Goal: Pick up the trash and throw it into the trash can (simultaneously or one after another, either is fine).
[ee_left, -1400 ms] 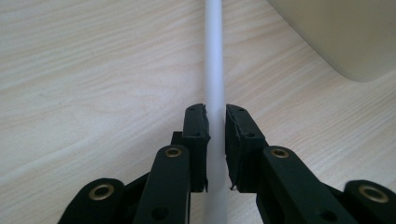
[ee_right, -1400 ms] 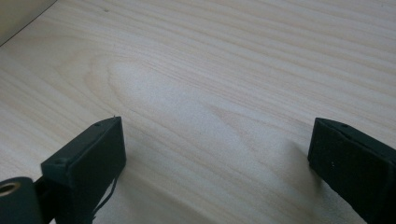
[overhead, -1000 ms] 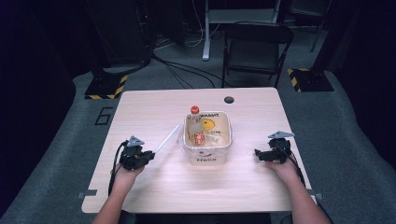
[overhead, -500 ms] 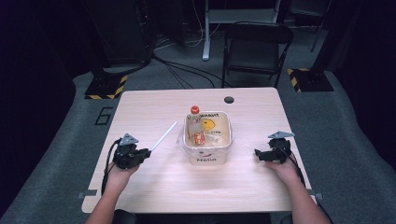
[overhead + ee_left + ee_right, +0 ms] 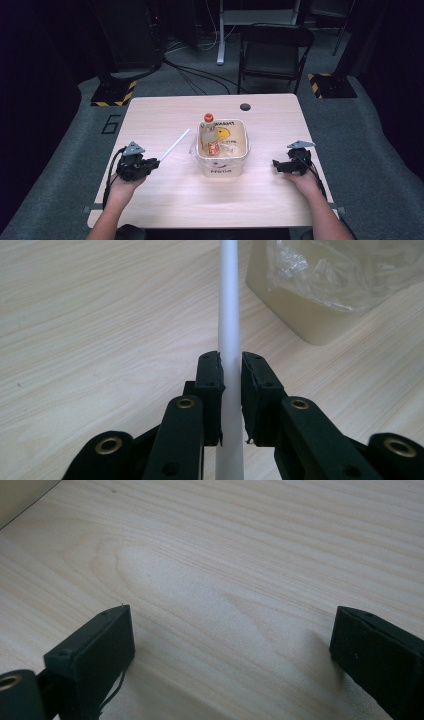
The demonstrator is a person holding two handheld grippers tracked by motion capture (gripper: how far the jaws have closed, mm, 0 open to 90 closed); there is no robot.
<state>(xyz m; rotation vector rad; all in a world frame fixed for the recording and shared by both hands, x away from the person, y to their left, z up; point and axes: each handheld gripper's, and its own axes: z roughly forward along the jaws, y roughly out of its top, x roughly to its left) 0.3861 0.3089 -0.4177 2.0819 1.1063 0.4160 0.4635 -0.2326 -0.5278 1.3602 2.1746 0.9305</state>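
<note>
My left gripper [image 5: 156, 162] [image 5: 230, 374] is shut on a long white rod [image 5: 174, 145] [image 5: 229, 305], which slants from the jaws up toward the cream tub [image 5: 220, 169] [image 5: 300, 320] at the table's middle. In the tub stands a clear bottle with a red cap [image 5: 208, 131], beside crumpled clear plastic [image 5: 345, 270]. My right gripper [image 5: 275, 164] [image 5: 232, 645] rests low over bare wood to the right of the tub, its jaws wide open with nothing between them.
The light wooden table [image 5: 165, 115] has a round cable hole [image 5: 245, 106] near its far edge. A black folding chair [image 5: 272, 50] stands behind the table, and yellow-black striped stand bases [image 5: 112, 92] sit on the grey floor.
My left gripper has drawn back toward the near-left and lifted a little, bringing the white rod along. The right gripper has stayed where it was.
</note>
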